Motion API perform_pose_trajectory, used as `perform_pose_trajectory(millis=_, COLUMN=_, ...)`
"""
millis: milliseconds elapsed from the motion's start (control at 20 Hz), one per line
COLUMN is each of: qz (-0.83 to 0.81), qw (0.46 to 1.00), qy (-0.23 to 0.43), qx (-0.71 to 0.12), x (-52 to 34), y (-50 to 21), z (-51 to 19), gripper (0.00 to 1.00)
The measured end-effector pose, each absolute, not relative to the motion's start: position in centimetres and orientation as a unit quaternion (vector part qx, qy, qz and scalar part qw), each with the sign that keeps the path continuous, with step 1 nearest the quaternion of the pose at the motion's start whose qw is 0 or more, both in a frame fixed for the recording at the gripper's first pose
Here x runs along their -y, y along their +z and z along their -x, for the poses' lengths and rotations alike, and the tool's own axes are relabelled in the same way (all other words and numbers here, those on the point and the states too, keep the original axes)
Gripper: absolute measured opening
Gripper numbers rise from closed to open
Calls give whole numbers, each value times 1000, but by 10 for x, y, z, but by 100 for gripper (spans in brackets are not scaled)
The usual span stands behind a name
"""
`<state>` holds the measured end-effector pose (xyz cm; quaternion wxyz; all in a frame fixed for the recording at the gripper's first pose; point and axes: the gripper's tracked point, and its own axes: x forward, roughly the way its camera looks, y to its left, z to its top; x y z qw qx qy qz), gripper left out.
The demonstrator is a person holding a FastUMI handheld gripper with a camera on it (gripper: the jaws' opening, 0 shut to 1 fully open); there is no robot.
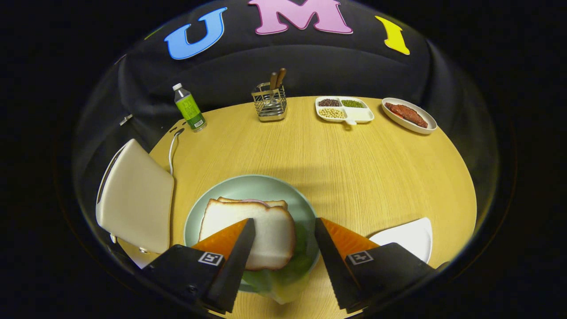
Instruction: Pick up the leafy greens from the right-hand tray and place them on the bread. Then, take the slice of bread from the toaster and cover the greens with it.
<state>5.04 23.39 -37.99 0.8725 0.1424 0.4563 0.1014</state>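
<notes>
A slice of white bread (261, 237) lies on top of the leafy greens (283, 277) on the pale green plate (248, 188). Another slice with a pinkish filling peeks out behind it. The greens stick out from under the near edge of the top slice and over the plate's rim. My gripper (284, 226) is open, hovering just above the plate. The top slice sits between the two fingers, closer to the left one, and neither finger presses on it. The cream toaster (135, 197) stands just left of the plate.
A white tray (409, 237) lies right of the plate, beside the right finger. At the table's far side stand a green bottle (189, 108), a wire cutlery holder (269, 103), a divided dish of beans (343, 110) and an oval dish with meat (409, 115). A white cord (172, 150) runs behind the toaster.
</notes>
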Motion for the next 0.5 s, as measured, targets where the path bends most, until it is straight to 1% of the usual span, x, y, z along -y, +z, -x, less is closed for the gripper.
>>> perform_pose_trajectory(millis=50, qz=-141, qw=874, qy=100, qx=-455, x=-233, y=-378, z=-50, gripper=100)
perform_pose_trajectory(millis=300, qz=-155, qw=882, qy=101, qx=-434, x=-222, y=-352, z=-50, gripper=100)
perform_pose_trajectory(millis=500, qz=-164, qw=894, qy=110, qx=-402, x=-205, y=-311, z=-48, gripper=99)
